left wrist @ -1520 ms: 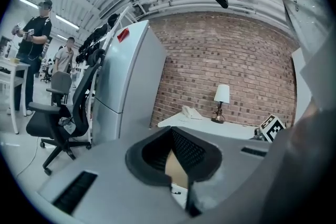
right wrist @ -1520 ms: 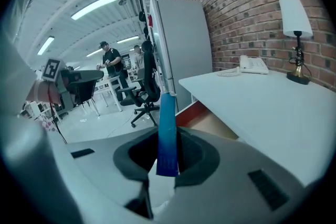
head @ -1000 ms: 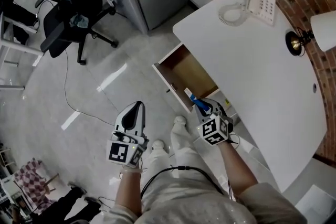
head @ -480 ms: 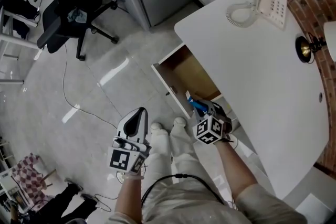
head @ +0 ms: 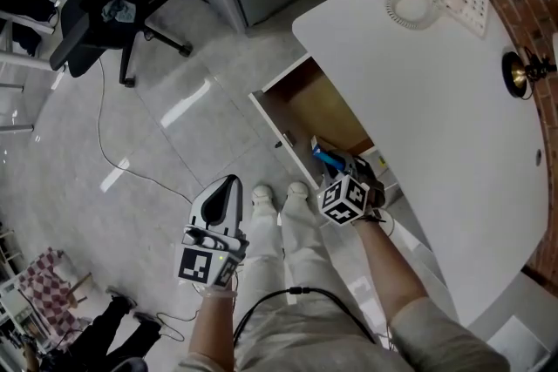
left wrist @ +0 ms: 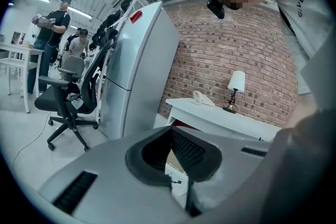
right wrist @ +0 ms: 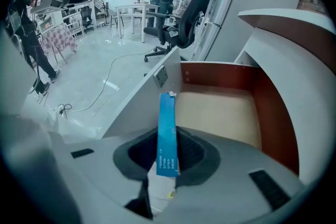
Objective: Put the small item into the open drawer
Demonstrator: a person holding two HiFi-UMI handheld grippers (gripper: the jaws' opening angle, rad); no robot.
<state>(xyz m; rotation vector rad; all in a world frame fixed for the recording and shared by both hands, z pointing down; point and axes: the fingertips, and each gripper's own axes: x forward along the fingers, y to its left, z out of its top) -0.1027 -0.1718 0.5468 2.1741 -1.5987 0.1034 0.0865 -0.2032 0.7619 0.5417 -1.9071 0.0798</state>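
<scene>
Blue card, thin and flat: that is the small box (right wrist: 167, 113) in my right tool (right wrist: 170, 139). The tool pinches it by its two wide faces near its back end, and most of the box pokes out in front. The jaws have just been opening a little, with the box between them and the pads on it, as far as I can see. The box hangs tip-down over the open drawer (right wrist: 220, 107) under the white bench (head: 436, 100). It is above the front part of the bare drawer bottom and does not lie in there yet. I think it is very light and stiff enough to stay straight. It also looks smooth (so it may slip out fast), and a hard squeeze could dent it. The flat sides look like the best place to hold. My left tool (left wrist: 170, 136) is closed with nothing in it, off to the side above the room's floor (head: 174, 118).
</scene>
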